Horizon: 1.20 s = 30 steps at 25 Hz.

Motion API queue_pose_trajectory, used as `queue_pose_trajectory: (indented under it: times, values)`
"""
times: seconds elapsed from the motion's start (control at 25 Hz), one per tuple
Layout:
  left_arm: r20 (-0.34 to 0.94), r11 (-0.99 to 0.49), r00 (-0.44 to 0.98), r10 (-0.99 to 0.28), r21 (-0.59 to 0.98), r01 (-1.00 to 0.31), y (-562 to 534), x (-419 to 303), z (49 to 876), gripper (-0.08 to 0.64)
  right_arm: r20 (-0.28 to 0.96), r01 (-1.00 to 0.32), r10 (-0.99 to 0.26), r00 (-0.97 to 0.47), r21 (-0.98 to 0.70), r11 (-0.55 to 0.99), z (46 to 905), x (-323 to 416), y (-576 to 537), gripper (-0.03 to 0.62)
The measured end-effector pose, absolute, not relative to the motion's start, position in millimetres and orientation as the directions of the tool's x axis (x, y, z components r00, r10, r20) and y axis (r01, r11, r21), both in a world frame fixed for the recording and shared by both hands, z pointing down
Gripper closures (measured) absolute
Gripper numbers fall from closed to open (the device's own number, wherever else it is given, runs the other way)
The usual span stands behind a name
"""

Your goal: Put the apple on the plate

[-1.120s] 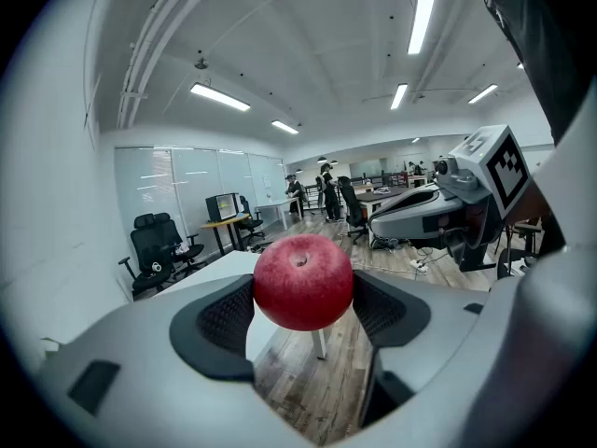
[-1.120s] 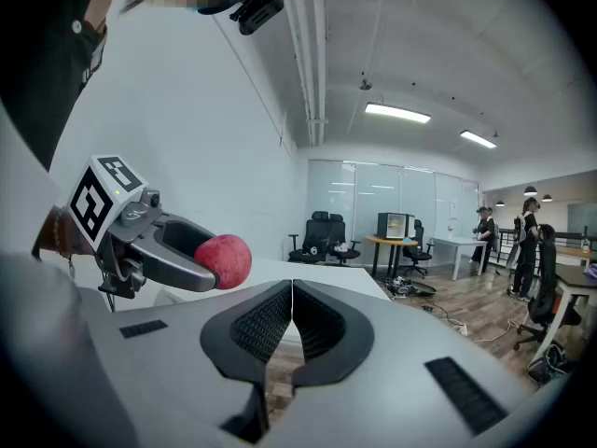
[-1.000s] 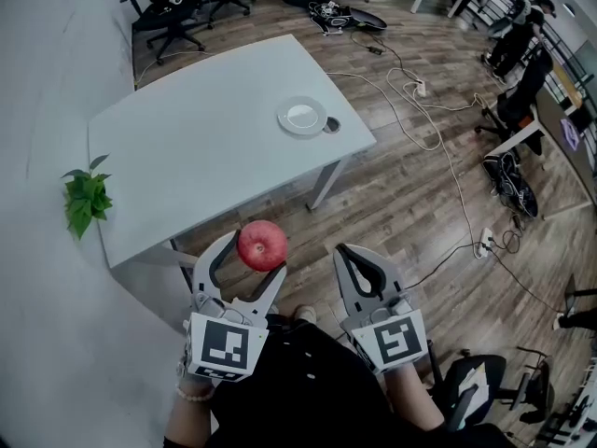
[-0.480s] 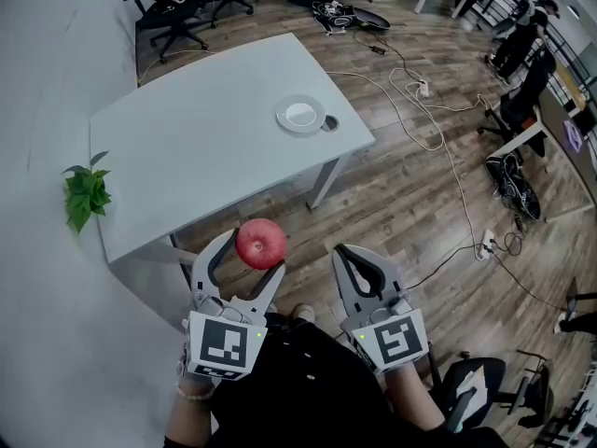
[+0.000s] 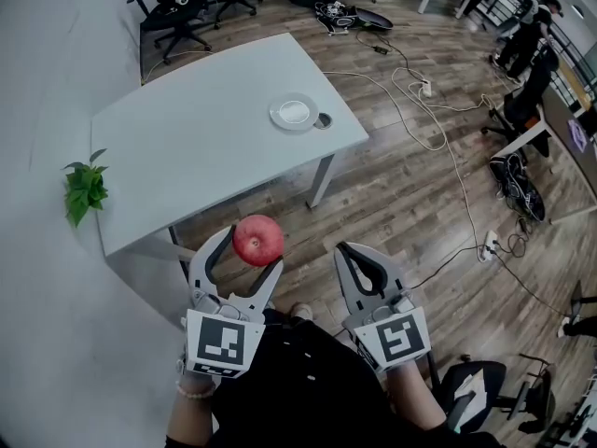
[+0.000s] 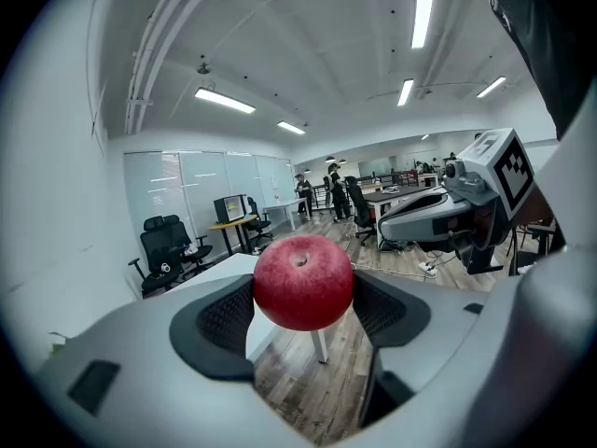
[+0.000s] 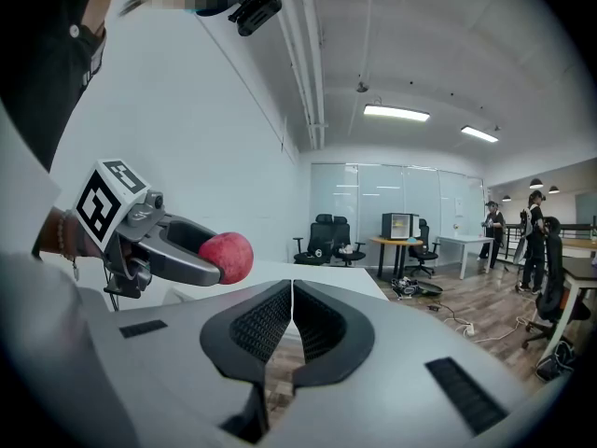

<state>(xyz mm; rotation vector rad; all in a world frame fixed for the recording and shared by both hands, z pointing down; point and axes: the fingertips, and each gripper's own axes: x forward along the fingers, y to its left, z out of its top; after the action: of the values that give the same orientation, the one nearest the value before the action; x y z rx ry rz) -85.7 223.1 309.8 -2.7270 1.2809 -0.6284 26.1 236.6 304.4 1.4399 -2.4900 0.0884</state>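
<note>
Your left gripper (image 5: 252, 252) was clamped on the apple (image 5: 258, 240), a pad pressed to each side of it. In the left gripper view the apple's stem dimple faced up toward the camera. You held it in the air on your side of the table (image 5: 205, 143), well apart from the plate (image 5: 294, 112). The plate sat near the table's far right edge, with a small dark round thing (image 5: 323, 120) just beside it. Your right gripper (image 5: 353, 255) had its jaws together with nothing between them, and you held it beside the left one. A plant (image 5: 86, 190) stood by the wall at the table's left.
</note>
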Motion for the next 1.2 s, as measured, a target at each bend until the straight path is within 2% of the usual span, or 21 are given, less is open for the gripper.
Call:
queue_pose_trajectory:
  times: [0.28, 0.6, 1.2]
  values:
    - [0.315, -0.649, 0.573, -0.757, -0.256, -0.716, 235.5, -62.6, 312.6, 0.216, 0.242, -0.855, -0.841, -0.483, 0.075, 0.513, 310.5, 48.8, 252.3, 0.549]
    - [0.319, -0.628, 0.554, -0.769, -0.215, -0.748, 251.2, -42.2, 311.6, 0.216, 0.195, -0.861, -0.855, -0.480, 0.084, 0.502, 307.6, 68.5, 265.2, 0.549]
    - [0.292, -0.645, 0.580, -0.761, -0.246, -0.723, 248.2, -35.0, 317.3, 0.216, 0.215, -0.864, -0.859, -0.465, 0.103, 0.493, 315.4, 79.8, 270.2, 0.549]
